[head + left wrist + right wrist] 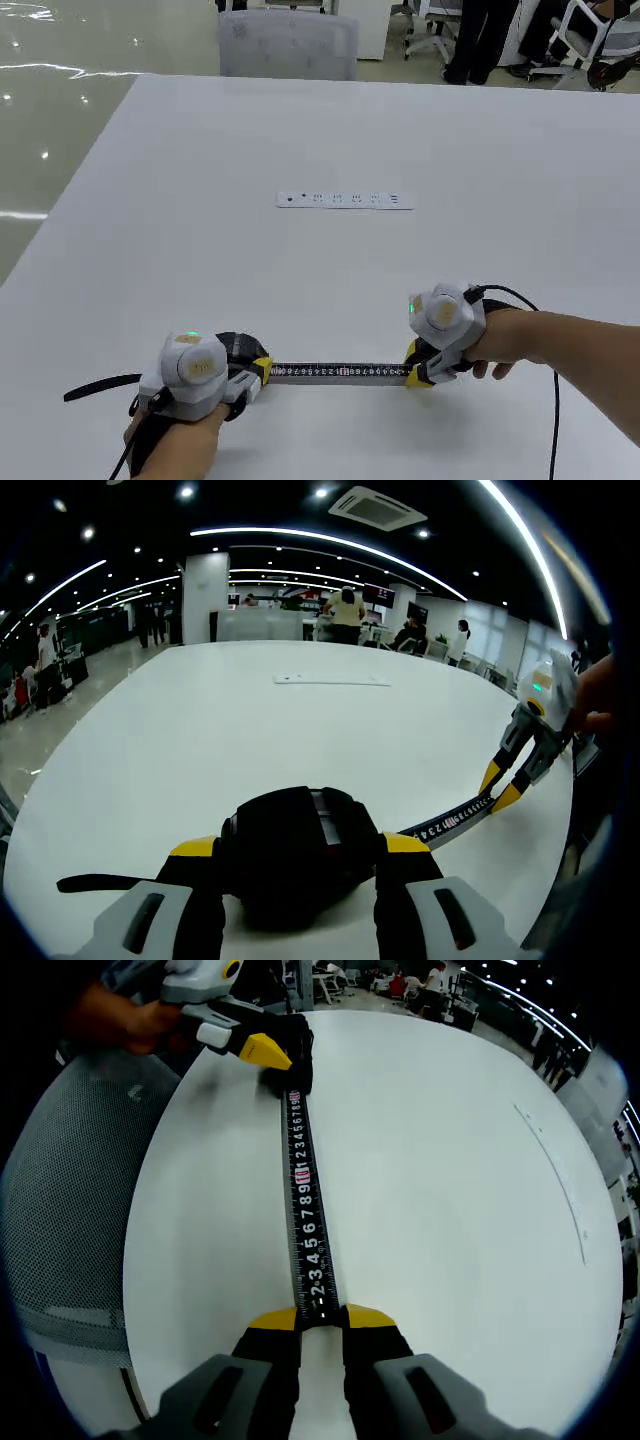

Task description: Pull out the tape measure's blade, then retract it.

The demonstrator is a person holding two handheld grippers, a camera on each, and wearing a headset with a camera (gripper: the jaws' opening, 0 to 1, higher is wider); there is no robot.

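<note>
The tape measure (240, 350), black-cased, sits close to the worktop's (420, 130) near edge, left of middle, clamped between the jaws of the left hand-held gripper (253, 374); its blade (338, 372) lies drawn out flat along that edge to the right, where the right hand-held gripper (416, 368) is pinched together on its tip; a black strap (98, 386) trails leftward from the case; a white power strip (344, 200) lies mid-worktop.
</note>
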